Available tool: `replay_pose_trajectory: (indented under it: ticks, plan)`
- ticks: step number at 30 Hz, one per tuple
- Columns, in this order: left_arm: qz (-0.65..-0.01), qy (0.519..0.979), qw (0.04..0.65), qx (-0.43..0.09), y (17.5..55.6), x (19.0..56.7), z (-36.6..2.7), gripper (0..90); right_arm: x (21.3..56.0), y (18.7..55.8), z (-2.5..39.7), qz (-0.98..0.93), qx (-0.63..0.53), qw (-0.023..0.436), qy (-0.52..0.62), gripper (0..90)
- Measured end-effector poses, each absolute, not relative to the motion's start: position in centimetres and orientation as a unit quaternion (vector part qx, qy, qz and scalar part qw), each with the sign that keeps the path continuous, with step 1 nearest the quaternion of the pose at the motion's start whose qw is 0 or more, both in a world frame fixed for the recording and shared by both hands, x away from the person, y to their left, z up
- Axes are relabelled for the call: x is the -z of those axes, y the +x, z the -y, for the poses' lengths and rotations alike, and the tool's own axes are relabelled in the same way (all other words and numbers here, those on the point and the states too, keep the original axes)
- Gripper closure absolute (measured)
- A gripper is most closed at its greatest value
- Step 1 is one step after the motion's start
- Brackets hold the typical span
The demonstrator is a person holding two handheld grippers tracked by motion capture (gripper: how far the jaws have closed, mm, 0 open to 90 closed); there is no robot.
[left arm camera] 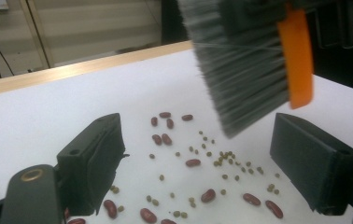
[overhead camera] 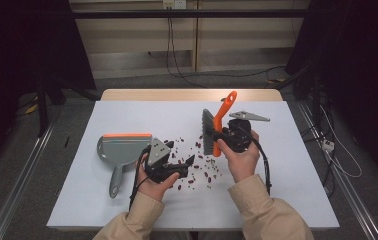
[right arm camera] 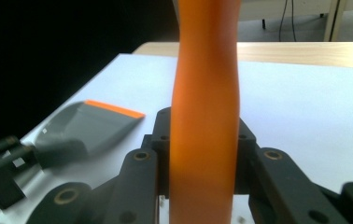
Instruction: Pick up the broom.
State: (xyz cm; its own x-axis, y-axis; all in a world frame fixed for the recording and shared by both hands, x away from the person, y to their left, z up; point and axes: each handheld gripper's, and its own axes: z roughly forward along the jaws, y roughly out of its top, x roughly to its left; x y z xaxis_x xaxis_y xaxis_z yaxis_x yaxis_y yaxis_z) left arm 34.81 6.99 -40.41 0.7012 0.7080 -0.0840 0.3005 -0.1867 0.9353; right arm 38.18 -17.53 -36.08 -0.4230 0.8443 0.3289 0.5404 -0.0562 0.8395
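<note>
My right gripper (overhead camera: 221, 136) is shut on the orange handle (right arm camera: 206, 116) of a hand brush (overhead camera: 210, 131), whose grey bristles (left arm camera: 242, 60) hang just above the white tabletop. Red beans (overhead camera: 197, 167) and small green beans (left arm camera: 221, 158) lie scattered on the table below and left of the bristles. Left of the beans, my left gripper (overhead camera: 189, 163) is open with nothing between its jaws, which straddle the bean scatter in the left gripper view (left arm camera: 202, 163). A grey dustpan (overhead camera: 122, 150) with an orange lip lies flat at the left, untouched.
The white tabletop (overhead camera: 277, 200) ends in a wooden strip (overhead camera: 192, 94) at the far side. Cables (overhead camera: 337, 155) trail over the floor to the right. The dustpan (right arm camera: 88, 123) sits left in the right gripper view.
</note>
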Motion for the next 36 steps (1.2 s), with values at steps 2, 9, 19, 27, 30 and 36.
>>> replay_pose_trajectory:
  ticks: [2, 9, 19, 27, 30, 36]
  plan:
    - [-0.334, 0.747, 0.542, -0.192, 34.9, 40.2, -7.3, 15.3, 36.0, 38.0, 18.2, -0.680, -0.501, 0.152, 0.513, 71.5]
    - [-0.324, 0.750, 0.546, -0.184, 35.2, 39.6, -8.1, 11.2, 35.9, 37.7, 20.6, -0.696, -0.482, 0.149, 0.511, 71.5]
    - [-0.314, 0.752, 0.556, -0.164, 35.5, 39.0, -10.5, 6.4, 35.9, 37.1, 24.5, -0.712, -0.447, 0.146, 0.521, 71.4]
    - [-0.309, 0.753, 0.559, -0.158, 35.4, 38.7, -12.9, 6.2, 36.0, 37.0, 26.0, -0.721, -0.422, 0.141, 0.532, 71.4]
    - [-0.309, 0.756, 0.554, -0.161, 35.4, 38.8, -13.9, 6.1, 36.2, 37.0, 26.2, -0.728, -0.405, 0.141, 0.535, 71.4]
    - [-0.321, 0.752, 0.550, -0.167, 35.5, 39.2, -15.6, 6.1, 37.3, 37.5, 26.4, -0.745, -0.357, 0.130, 0.548, 71.4]
